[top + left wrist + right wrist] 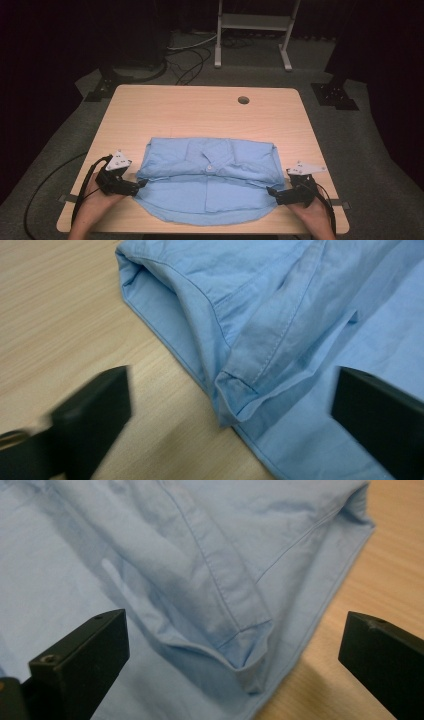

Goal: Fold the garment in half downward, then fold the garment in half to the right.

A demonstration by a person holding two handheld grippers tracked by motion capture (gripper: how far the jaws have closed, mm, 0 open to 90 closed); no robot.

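Right now I have the light blue cotton button-up shirt (207, 180) lying flat on the pale wooden table (200, 110), towards my near edge, folded across so that its collar and upper half lie over the lower half and the rounded hem points at me. My left gripper (142, 184) sits at the shirt's left edge, my right gripper (271, 191) at its right edge, each with its tips just beside the end of the fold. In the left gripper view the 2 black jaws stand wide apart, with a folded cuff corner (235, 400) of the shirt lying loose between them on the lower layer of cloth and on the wood; nothing is pinched. In the right gripper view the jaws are spread just as wide, and the matching cuff corner (245, 650) lies between them untouched, near the shirt's side edge where the table begins. I can see my hands coming in from the bottom of the high view, 1 on each gripper, with a dark cable trailing off each. A small round hole (243, 100) sits in the table's far side, well apart from the shirt.
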